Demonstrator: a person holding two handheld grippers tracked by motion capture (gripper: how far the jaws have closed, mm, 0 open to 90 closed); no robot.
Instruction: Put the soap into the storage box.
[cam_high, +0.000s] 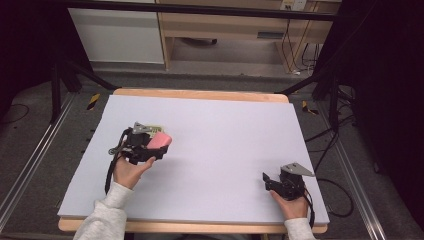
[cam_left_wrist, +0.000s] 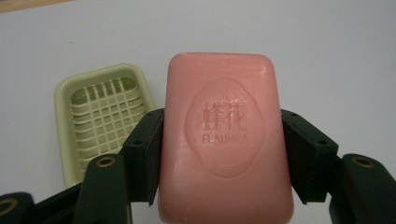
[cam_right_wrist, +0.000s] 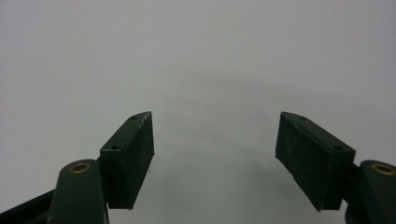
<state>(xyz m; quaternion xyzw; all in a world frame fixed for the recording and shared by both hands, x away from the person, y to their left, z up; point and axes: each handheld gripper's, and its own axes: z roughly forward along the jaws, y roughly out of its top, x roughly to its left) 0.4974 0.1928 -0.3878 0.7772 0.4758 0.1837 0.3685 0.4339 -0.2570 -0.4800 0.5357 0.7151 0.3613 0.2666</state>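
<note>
High view: left tool (cam_high: 159, 142) sits at about 9 o'clock on the grey tabletop (cam_high: 225, 150), clamped on a pink soap bar (cam_high: 159, 140); a pale green soap dish (cam_high: 156, 128) peeks out just beyond it, toward 12 o'clock. Right tool (cam_high: 268, 178) rests near the tabletop's 4 o'clock corner, well apart from the soap and not engaged. Left gripper view: both pads press the long sides of the soap bar (cam_left_wrist: 224, 140), embossed face toward the camera, bar held above the tabletop; the soap dish (cam_left_wrist: 105, 116) lies at 9 to 10 o'clock of the bar, empty, its slatted grid visible, just beside the bar in the picture but not touching it. Right gripper view: jaws stand wide apart with nothing between them, bare tabletop (cam_right_wrist: 196, 56) below. Judgement: work in hand looks like setting the bar into the dish. Risks: soap is smooth, so it could slide out of the pads during the carry; a misaligned lowering could catch the dish rim and tip or shove the light dish, since the right tool is not steadying it.
</note>
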